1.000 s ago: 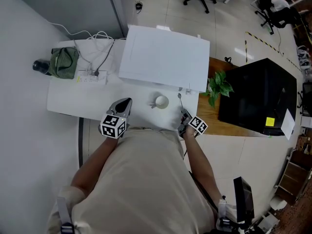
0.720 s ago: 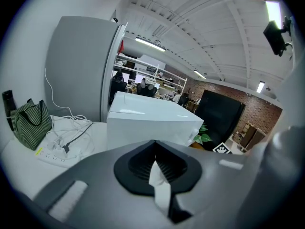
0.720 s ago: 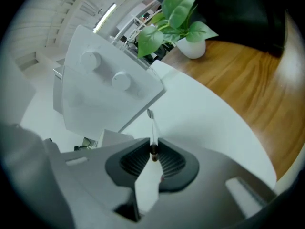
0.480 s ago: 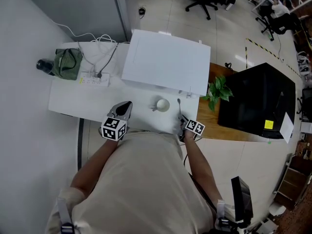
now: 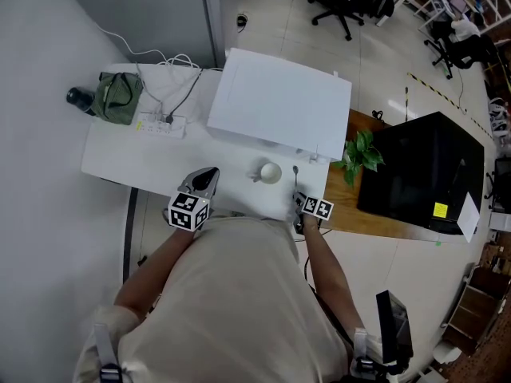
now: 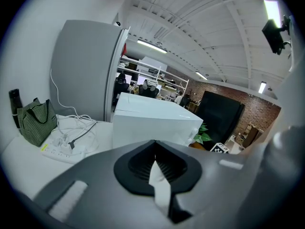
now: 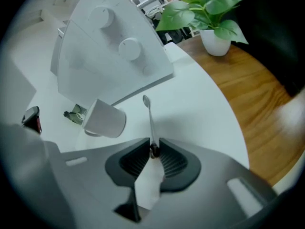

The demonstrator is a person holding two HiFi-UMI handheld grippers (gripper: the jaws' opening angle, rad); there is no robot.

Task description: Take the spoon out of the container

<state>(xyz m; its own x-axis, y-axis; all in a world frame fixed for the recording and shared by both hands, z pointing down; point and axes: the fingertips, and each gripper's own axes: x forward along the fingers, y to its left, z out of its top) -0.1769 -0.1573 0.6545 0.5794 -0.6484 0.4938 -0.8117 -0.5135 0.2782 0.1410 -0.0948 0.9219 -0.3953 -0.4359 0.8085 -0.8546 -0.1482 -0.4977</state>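
A white cup [image 5: 270,171] stands near the front edge of the white table [image 5: 136,158]. The metal spoon [image 5: 295,179] is outside the cup, just to its right. My right gripper [image 5: 299,198] is shut on the end of the handle. In the right gripper view the spoon [image 7: 151,120] sticks out forward from my right gripper [image 7: 154,149], its bowl over bare tabletop, with the cup [image 7: 105,119] to its left. My left gripper [image 5: 207,172] rests at the table's front edge left of the cup; in the left gripper view my left gripper [image 6: 153,144] is shut with nothing in it.
A large white box [image 5: 281,104] fills the back of the table behind the cup. A green bag [image 5: 117,98], a power strip [image 5: 161,124] and cables lie at the left. A potted plant [image 5: 359,154] on a wooden top and a black cabinet [image 5: 423,166] stand to the right.
My right gripper has sunk a little toward the table and rolled, with the spoon still in it. The left gripper has kept still.
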